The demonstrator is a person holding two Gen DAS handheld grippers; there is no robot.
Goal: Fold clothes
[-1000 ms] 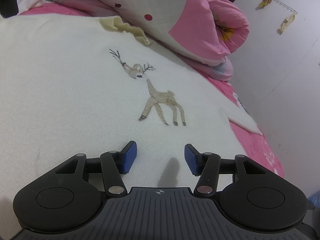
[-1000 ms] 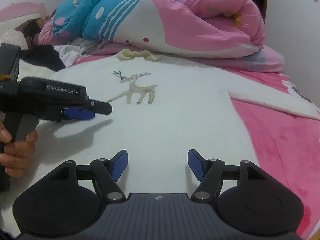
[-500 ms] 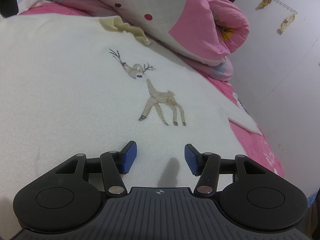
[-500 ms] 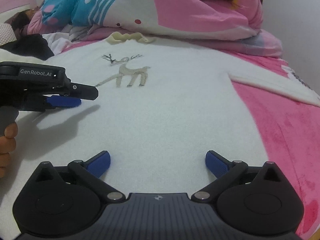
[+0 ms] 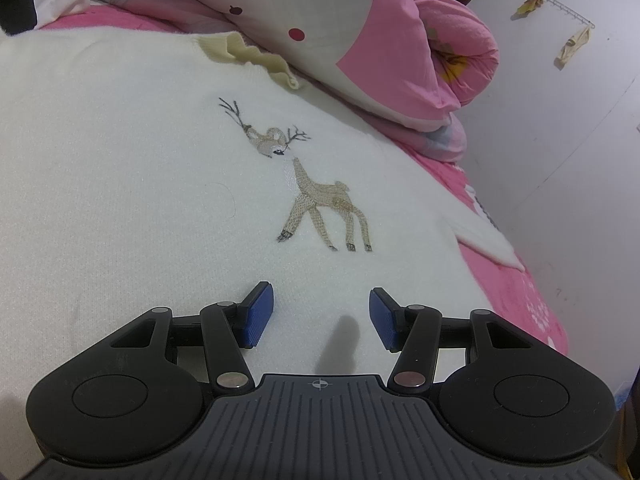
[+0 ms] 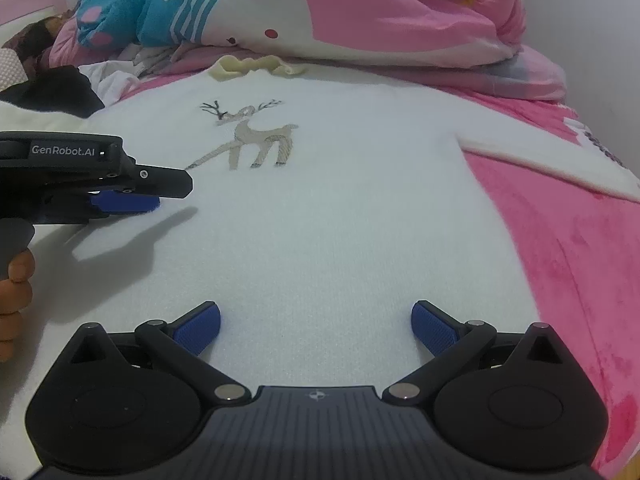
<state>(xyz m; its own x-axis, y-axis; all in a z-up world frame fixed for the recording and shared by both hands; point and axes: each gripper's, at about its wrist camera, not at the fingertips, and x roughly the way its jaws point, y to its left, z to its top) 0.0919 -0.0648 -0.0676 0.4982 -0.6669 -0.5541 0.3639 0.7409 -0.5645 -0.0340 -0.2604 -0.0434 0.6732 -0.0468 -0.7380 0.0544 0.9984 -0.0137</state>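
Since the white sweater (image 6: 340,220) lies spread flat and unfolded on the pink bed (image 6: 568,264), the first fold likely wants a pinch at the hem nearest the grippers, taking both layers, with the deer motif (image 6: 252,136) kept smooth. Below the deer, the right gripper (image 6: 316,326) hangs over the sweater's body, jaws spread wide and empty. Left of the deer, the left gripper (image 5: 320,314) stands half open, grasping nothing. Beyond the deer sits the collar (image 6: 256,67) against the rolled quilt (image 6: 360,12).

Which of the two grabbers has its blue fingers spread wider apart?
The right gripper. Its blue pads sit far apart over the white sweater, while the left gripper has its pads closer together. Neither is holding anything.
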